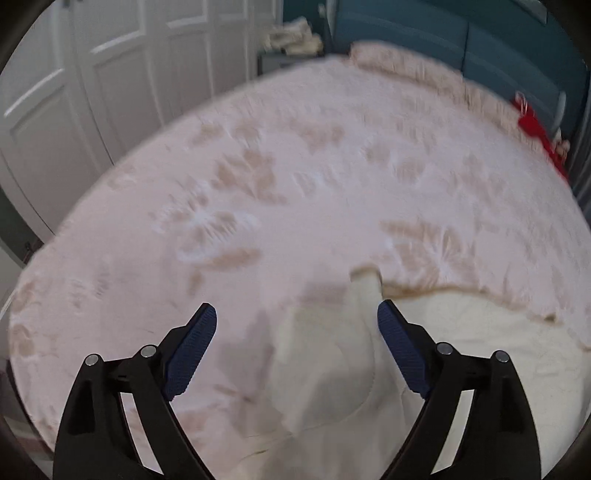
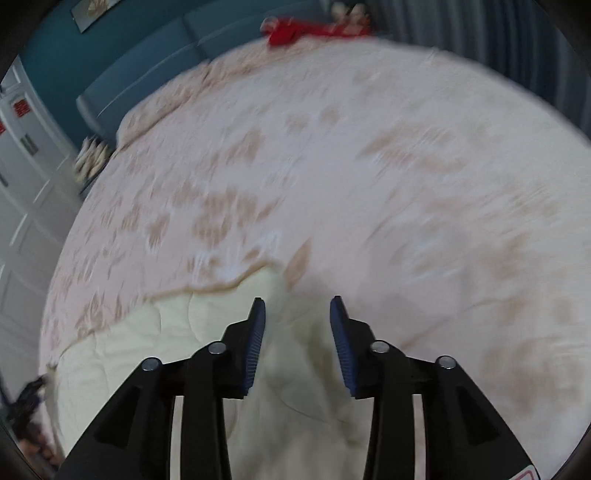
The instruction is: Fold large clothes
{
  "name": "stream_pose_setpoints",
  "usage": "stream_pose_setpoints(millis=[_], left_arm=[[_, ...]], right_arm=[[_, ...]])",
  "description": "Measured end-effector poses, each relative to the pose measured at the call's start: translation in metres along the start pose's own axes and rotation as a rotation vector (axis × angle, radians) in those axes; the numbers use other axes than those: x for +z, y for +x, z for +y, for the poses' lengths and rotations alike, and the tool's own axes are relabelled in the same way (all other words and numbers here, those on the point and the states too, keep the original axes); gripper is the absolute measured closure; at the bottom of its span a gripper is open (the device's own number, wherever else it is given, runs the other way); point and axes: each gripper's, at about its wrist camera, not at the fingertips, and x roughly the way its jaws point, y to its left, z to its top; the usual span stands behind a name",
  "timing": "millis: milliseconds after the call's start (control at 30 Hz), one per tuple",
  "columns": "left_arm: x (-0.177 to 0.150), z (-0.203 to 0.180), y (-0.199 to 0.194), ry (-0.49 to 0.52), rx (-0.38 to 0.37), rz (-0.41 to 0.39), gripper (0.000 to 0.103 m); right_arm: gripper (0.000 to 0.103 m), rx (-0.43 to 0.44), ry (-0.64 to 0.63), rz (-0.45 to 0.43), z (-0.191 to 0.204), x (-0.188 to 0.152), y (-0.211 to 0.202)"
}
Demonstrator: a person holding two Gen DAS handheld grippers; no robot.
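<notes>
I see a cream garment (image 1: 332, 369) lying on the pink floral bedspread (image 1: 295, 166), and both of my grippers hang above it with nothing held.

In the left wrist view, my left gripper (image 1: 297, 321) has its jaws spread wide, and the blue pads (image 1: 192, 350) sit well apart at the bottom of the frame. The cream cloth fills the lower middle and lower right of that frame. One narrow strip of it runs upward between the fingers and ends in a blunt tip at about mid-frame, pointing toward the top of the picture. The rest spreads off toward the right edge, so its long axis there seems to run left to right, though blur keeps me from being sure.

In the right wrist view, my right gripper (image 2: 297, 301) is also parted, with a narrower gap than the left one. The garment (image 2: 147, 350) takes up the lower left and lower middle of this frame, its upper border running from the left edge up to a peak just above the left finger.

White panelled doors (image 1: 92, 92) stand at the upper left of the left view, a teal headboard (image 1: 461, 44) at the upper right, and a red item (image 2: 295, 31) lies at the bed's far edge.
</notes>
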Motion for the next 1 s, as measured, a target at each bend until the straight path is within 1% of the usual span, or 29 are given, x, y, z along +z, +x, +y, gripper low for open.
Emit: stream_pose_setpoints(millis=[33,67,100,133,167,200,233,267,300,333,367,400,500,600,700,800,1000], left_arm=[[0.01,0.001,-0.024,0.005,0.004,-0.052,0.017],[0.017,-0.003,-0.039,0.017,-0.005,-0.084,0.018],[0.024,-0.012,-0.052,0.034,-0.031,-0.112,0.018],[0.03,-0.026,-0.063,0.057,-0.064,-0.129,0.018],[0.034,-0.048,-0.071,0.094,-0.111,-0.129,0.018],[0.033,-0.069,-0.075,0.13,-0.156,-0.118,0.018],[0.029,-0.097,-0.074,0.18,-0.204,-0.098,0.021],[0.025,-0.114,-0.07,0.214,-0.209,-0.085,0.024],[0.017,-0.136,-0.063,0.264,-0.194,-0.068,0.031],[0.012,-0.148,-0.057,0.29,-0.188,-0.056,0.034],[0.003,-0.163,-0.045,0.309,-0.186,-0.024,0.037],[-0.002,-0.171,-0.037,0.309,-0.186,-0.004,0.04],[-0.018,-0.184,-0.012,0.322,-0.168,0.044,0.042],[-0.033,-0.19,0.005,0.346,-0.153,0.073,0.044],[-0.042,-0.19,0.025,0.346,-0.144,0.112,0.045],[-0.05,-0.19,0.037,0.343,-0.139,0.124,0.045],[-0.062,-0.197,0.049,0.378,-0.103,0.106,0.044]], right_arm=[[0.065,-0.019,-0.03,-0.041,0.006,0.004,-0.017],[0.065,-0.004,-0.057,-0.069,0.014,0.008,-0.03],[0.065,0.052,-0.081,-0.083,0.029,0.011,-0.041],[0.066,0.1,-0.104,-0.077,0.045,0.012,-0.046],[0.068,0.153,-0.147,-0.051,0.071,0.009,-0.046],[0.074,0.184,-0.175,-0.035,0.087,0.006,-0.044],[0.081,0.217,-0.214,-0.019,0.109,0.0,-0.041],[0.085,0.23,-0.269,-0.003,0.134,-0.009,-0.035],[0.089,0.228,-0.307,0.004,0.149,-0.016,-0.03],[0.09,0.23,-0.335,0.012,0.162,-0.022,-0.025],[0.09,0.24,-0.355,0.033,0.176,-0.029,-0.016],[0.091,0.243,-0.361,0.049,0.181,-0.033,-0.01],[0.091,0.231,-0.394,0.089,0.195,-0.045,0.012],[0.091,0.218,-0.408,0.126,0.201,-0.056,0.032],[0.091,0.199,-0.404,0.169,0.199,-0.064,0.054],[0.092,0.195,-0.391,0.199,0.197,-0.071,0.07],[0.095,0.177,-0.401,0.217,0.195,-0.081,0.089]])
